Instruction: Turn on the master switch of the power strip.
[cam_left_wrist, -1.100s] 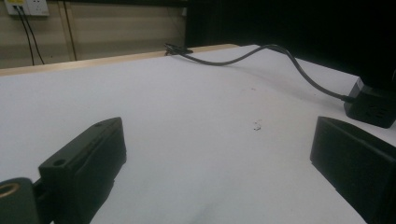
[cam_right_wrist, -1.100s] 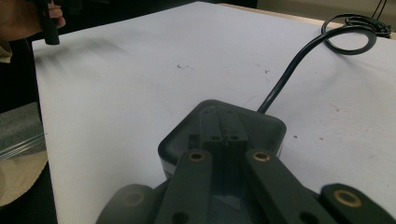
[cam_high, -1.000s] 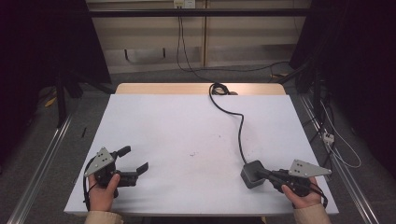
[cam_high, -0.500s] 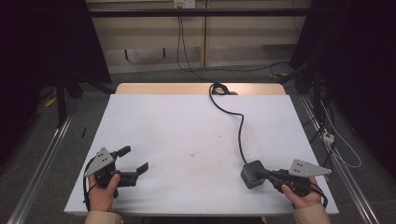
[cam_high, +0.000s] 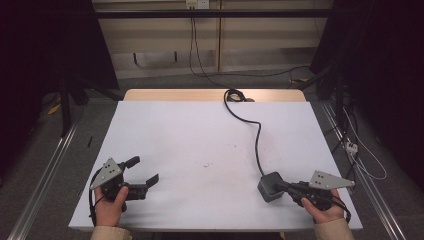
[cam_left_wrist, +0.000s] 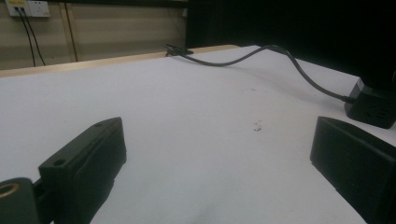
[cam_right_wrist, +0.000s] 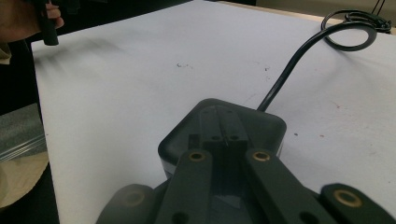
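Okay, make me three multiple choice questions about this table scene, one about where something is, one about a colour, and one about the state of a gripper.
1. Where does the power cube sit on the table?
A. near corner by the right gripper
B. far left corner
C. table centre

2. What colour is the cable running from the cube?
A. white
B. black
C. red

3. How does the left gripper stand?
A. shut on the cube
B. shut on the cable
C. open, holding nothing

Answers: 1 A, the right gripper meets the cube there. 2 B, it shows dark against the white top. 3 C, its jaws stand apart over bare table.
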